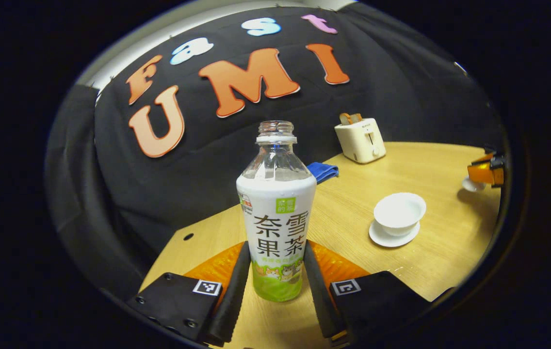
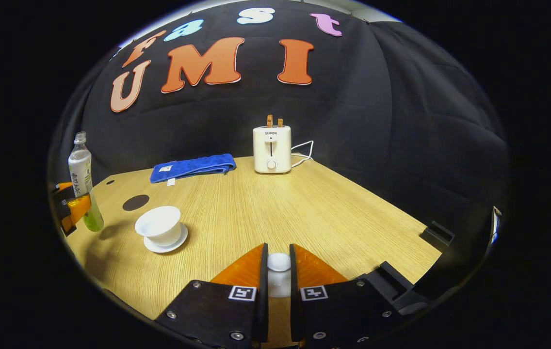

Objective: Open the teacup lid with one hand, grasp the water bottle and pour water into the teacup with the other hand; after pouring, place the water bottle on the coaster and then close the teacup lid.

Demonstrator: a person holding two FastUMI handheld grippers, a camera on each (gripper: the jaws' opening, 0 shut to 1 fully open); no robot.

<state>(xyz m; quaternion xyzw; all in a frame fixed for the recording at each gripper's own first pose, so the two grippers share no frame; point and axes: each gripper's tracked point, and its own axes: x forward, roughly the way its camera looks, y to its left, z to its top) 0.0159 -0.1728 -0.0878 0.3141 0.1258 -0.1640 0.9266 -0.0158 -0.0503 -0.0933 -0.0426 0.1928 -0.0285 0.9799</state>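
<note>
An uncapped clear water bottle [image 1: 276, 218] with a white and green label stands upright between the fingers of my left gripper [image 1: 275, 248], which press on its lower sides. The right gripper view shows the same bottle [image 2: 80, 167] and left gripper [image 2: 72, 206] at the far left. The white teacup [image 1: 399, 209] sits without its lid on a saucer [image 1: 392, 237], to the right of the bottle. My right gripper [image 2: 278, 248] is shut on the knob of the white lid [image 2: 279, 271], low over the table. A dark round coaster [image 2: 136, 202] lies behind the teacup [image 2: 159, 224].
A cream toaster [image 2: 271, 149] with bread in its slots stands at the back of the wooden table [image 2: 304, 208]. A folded blue towel [image 2: 193, 167] lies to its left. The table's right edge [image 2: 401, 208] runs along the black cloth.
</note>
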